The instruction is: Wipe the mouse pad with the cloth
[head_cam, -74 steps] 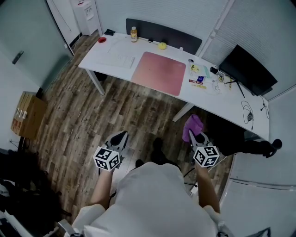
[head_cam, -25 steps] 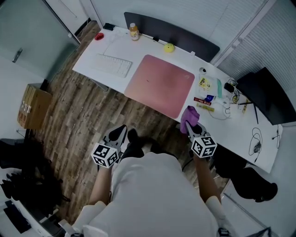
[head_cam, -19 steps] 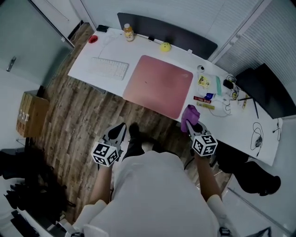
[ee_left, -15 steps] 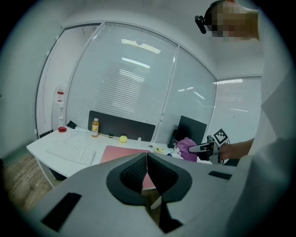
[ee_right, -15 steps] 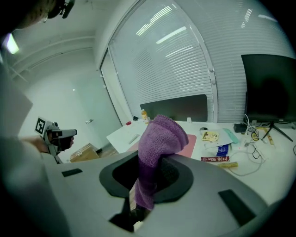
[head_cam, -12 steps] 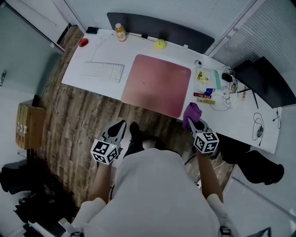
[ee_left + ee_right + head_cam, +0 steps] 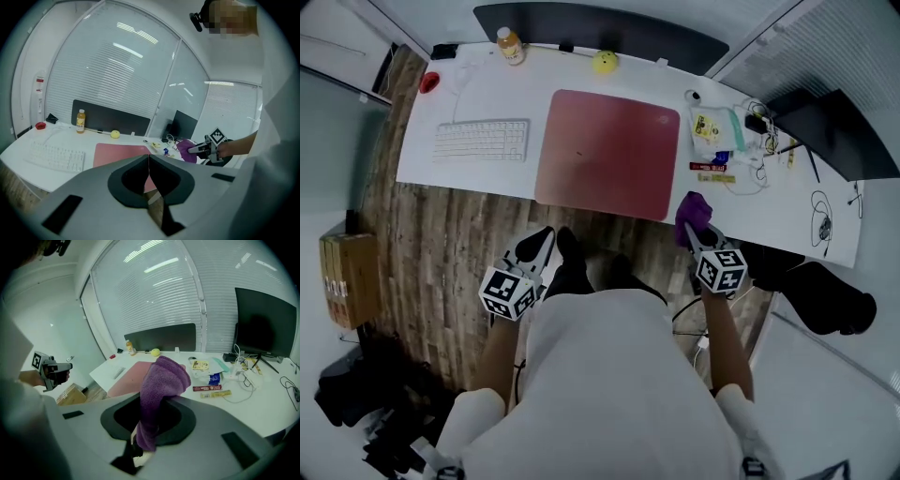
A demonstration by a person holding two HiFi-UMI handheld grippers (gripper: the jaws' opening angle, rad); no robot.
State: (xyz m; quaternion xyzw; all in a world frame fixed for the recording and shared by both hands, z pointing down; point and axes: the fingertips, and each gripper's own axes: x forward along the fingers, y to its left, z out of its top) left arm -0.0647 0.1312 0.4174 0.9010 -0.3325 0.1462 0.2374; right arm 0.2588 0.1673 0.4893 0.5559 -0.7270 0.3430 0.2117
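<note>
Cloth [image 7: 694, 207] sits clamped in right claw [image 7: 698, 231] near mouse pad [image 7: 606, 153]; left claw [image 7: 544, 238] pressed together, empty.

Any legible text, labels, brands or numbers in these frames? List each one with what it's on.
Nothing can be read as it stands in any view.
Label on the orange plastic drink bottle: too small.
Print on the red strip packet: blurred.
Print on the yellow flat packet: blurred.
Marks on the brown cardboard box: too small.
</note>
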